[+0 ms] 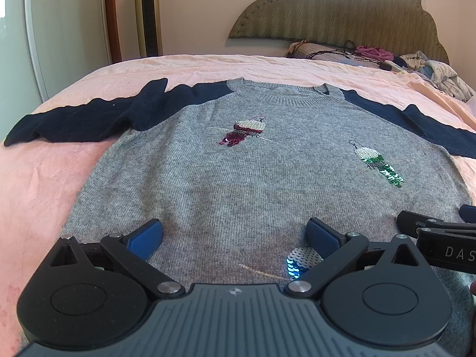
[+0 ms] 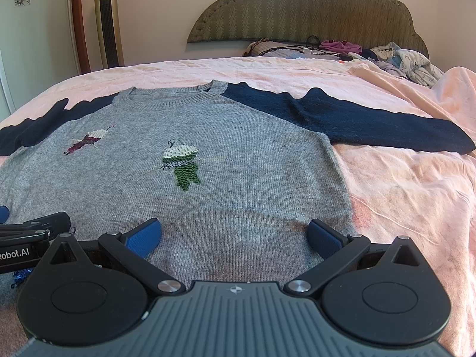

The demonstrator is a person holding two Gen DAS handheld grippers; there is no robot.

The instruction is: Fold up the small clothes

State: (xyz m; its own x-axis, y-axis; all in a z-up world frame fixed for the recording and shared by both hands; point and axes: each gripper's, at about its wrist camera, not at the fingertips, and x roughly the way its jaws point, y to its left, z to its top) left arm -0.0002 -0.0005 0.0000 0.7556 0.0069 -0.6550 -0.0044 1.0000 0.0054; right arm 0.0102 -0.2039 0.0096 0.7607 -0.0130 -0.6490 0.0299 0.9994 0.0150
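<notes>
A small grey knit sweater with navy sleeves and sequin bird patches lies flat, front up, on the pink bed; it also shows in the right wrist view. Its left sleeve is partly doubled over, its right sleeve lies stretched out. My left gripper is open and empty over the sweater's lower hem area, left of centre. My right gripper is open and empty over the lower right part of the hem. Each gripper's side shows in the other's view.
The pink bedsheet stretches to the right and far side. A pile of loose clothes and cords lies by the padded headboard. A gold tower fan and a wardrobe stand beyond the bed's left side.
</notes>
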